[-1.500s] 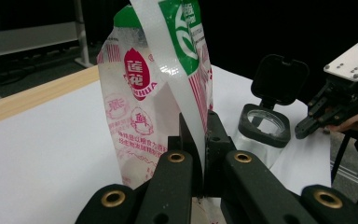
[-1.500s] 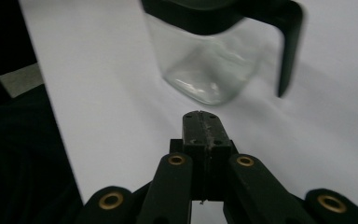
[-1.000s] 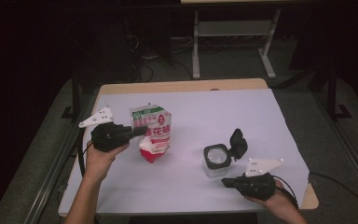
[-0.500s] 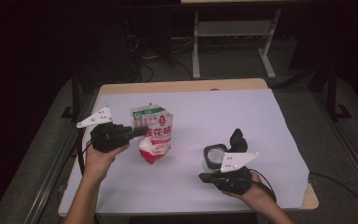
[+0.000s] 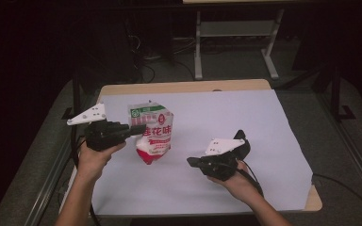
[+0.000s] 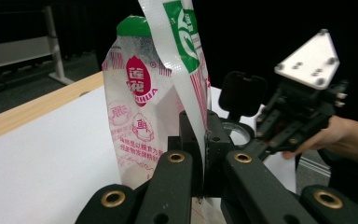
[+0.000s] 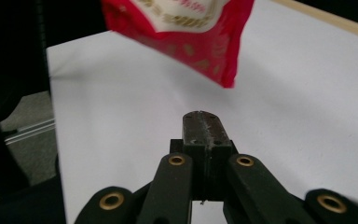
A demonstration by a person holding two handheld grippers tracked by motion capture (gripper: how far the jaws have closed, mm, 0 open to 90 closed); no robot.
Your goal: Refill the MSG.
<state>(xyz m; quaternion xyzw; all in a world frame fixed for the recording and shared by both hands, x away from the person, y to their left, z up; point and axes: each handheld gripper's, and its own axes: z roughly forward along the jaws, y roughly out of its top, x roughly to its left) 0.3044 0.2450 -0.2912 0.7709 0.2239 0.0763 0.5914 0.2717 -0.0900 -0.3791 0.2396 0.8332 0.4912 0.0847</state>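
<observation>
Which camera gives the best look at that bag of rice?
The high view: it shows the whole bag of rice, pinched at its edge by the left gripper. The left gripper view shows the bag's printed upper part close up. The right gripper view catches its red bottom corner.

Dark room, light falling on wooden table (image 5: 184, 87) under white sheet (image 5: 245, 117). Grey floor (image 5: 235, 66). Behind, pale metal-legged bench (image 5: 235, 28), perhaps cables (image 5: 143, 70) beside it.
</observation>
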